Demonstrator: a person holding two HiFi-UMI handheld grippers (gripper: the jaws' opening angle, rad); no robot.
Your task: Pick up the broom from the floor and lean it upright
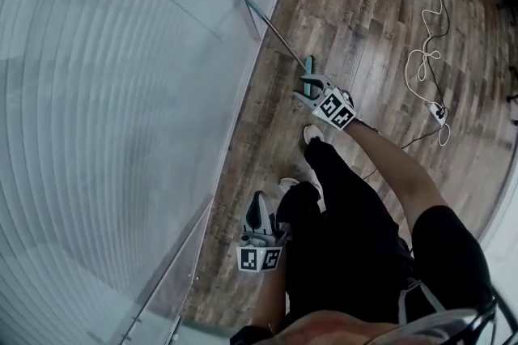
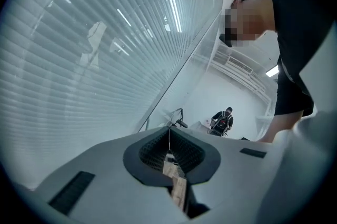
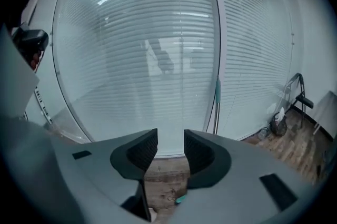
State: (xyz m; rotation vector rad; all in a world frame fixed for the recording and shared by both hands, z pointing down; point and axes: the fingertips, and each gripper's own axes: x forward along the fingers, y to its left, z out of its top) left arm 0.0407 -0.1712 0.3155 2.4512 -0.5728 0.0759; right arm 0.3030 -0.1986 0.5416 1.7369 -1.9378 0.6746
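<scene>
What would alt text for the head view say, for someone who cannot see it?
A broom leans against a striped glass wall, seen from above. The open right gripper hovers near its teal base, over a wooden floor.

The broom (image 1: 281, 37) is made up of a thin handle, a teal grip near the top and a teal head. It is stood steeply upright. The head is set on the wood floor (image 1: 356, 27), and the upper end is leaned against the glass wall (image 1: 121, 92).

floor (image 1: 364, 27): wood planks, matt, grainy | wall (image 1: 105, 92): frosted glass, fine-striped, glossy | broom (image 1: 279, 38): thin metal-looking handle, teal plastic grip | right gripper (image 3: 170, 136): matt grey plastic, ribbed dark pads
</scene>
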